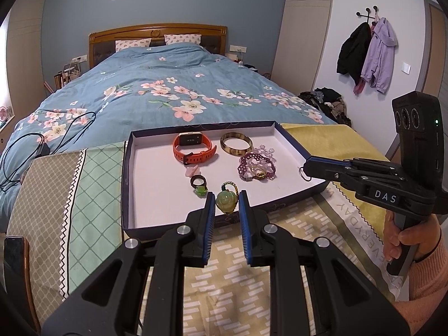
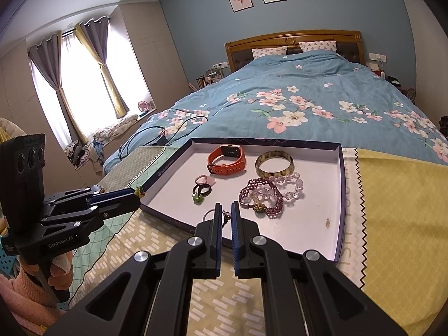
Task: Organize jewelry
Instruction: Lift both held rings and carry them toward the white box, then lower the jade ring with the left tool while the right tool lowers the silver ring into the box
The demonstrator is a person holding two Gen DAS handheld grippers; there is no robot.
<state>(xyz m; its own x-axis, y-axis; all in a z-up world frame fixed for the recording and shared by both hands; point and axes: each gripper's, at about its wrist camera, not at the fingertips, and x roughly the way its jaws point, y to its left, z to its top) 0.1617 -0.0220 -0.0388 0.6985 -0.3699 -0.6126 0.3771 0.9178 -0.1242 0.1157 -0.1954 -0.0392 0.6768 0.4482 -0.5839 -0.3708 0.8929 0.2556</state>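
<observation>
A shallow dark-rimmed box lid (image 1: 127, 168) with a white floor lies on the patterned cloth at the foot of the bed. In it lie an orange watch (image 1: 193, 148), a tortoiseshell bangle (image 1: 236, 143), purple and clear bead bracelets (image 1: 256, 165) and dark and green rings (image 1: 199, 185). My left gripper (image 1: 226, 199) is shut on a green jade pendant (image 1: 225, 201) with a beaded loop, over the box's near edge. My right gripper (image 2: 225, 212) is shut on a small metal ring with a chain (image 2: 208, 214), over the box's right side; it also shows in the left wrist view (image 1: 308, 169).
The blue floral quilt (image 1: 168, 84) covers the bed behind the box. Black cables (image 1: 42, 140) lie on it at the left. A yellow cloth (image 2: 397, 210) lies right of the box. A chair back with a phone (image 1: 14, 252) stands at the near left.
</observation>
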